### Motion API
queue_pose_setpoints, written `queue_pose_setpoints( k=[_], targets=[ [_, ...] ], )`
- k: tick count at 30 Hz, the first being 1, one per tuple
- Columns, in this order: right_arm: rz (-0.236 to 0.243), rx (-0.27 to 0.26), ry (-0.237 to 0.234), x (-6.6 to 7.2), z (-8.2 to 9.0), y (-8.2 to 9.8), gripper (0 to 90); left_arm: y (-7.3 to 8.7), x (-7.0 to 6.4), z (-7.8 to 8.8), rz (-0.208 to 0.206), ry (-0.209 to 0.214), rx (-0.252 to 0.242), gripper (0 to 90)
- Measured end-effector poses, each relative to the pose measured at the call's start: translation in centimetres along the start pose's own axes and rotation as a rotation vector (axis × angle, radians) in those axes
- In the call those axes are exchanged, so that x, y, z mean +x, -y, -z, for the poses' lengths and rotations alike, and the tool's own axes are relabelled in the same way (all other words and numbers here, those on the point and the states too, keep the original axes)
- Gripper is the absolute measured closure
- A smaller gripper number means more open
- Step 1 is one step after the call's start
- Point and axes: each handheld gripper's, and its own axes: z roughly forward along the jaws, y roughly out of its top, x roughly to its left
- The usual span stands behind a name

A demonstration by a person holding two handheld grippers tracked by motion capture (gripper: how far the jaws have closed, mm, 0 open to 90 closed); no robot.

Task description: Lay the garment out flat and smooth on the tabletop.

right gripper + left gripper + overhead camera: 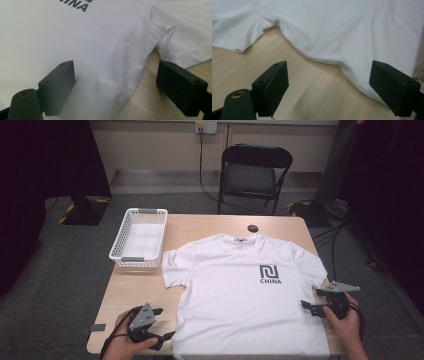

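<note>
A white T-shirt (240,290) with a dark "CHINA" logo (270,274) lies flat, front up, on the wooden table (130,292). My left gripper (166,322) sits at the shirt's lower left side, jaws open. In the left gripper view the open left gripper (329,82) faces the shirt's side edge (324,58), with bare table between the jaws. My right gripper (310,298) is at the shirt's right side below the sleeve. In the right gripper view the right gripper (116,80) stands open, with the shirt's side seam (135,82) lying between the jaws, unpressed.
A white plastic basket (140,237) stands empty at the table's back left, next to the shirt's sleeve. A small dark round object (253,228) lies beyond the collar. A black folding chair (254,172) stands behind the table, with cables on the floor at right.
</note>
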Motion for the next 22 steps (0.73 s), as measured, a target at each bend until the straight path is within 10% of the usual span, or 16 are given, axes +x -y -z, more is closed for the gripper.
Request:
queue_pose_setpoints(
  k=[11,22],
  targets=[
    [0.001,0.0,-0.001,0.0,0.0,0.0,14.3,1.6,2.5,-0.8,0.044,-0.028,-0.011,15.0],
    [0.001,0.001,-0.001,0.0,0.0,0.0,14.3,2.2,2.8,-1.1,0.037,-0.055,0.089,14.3]
  ],
)
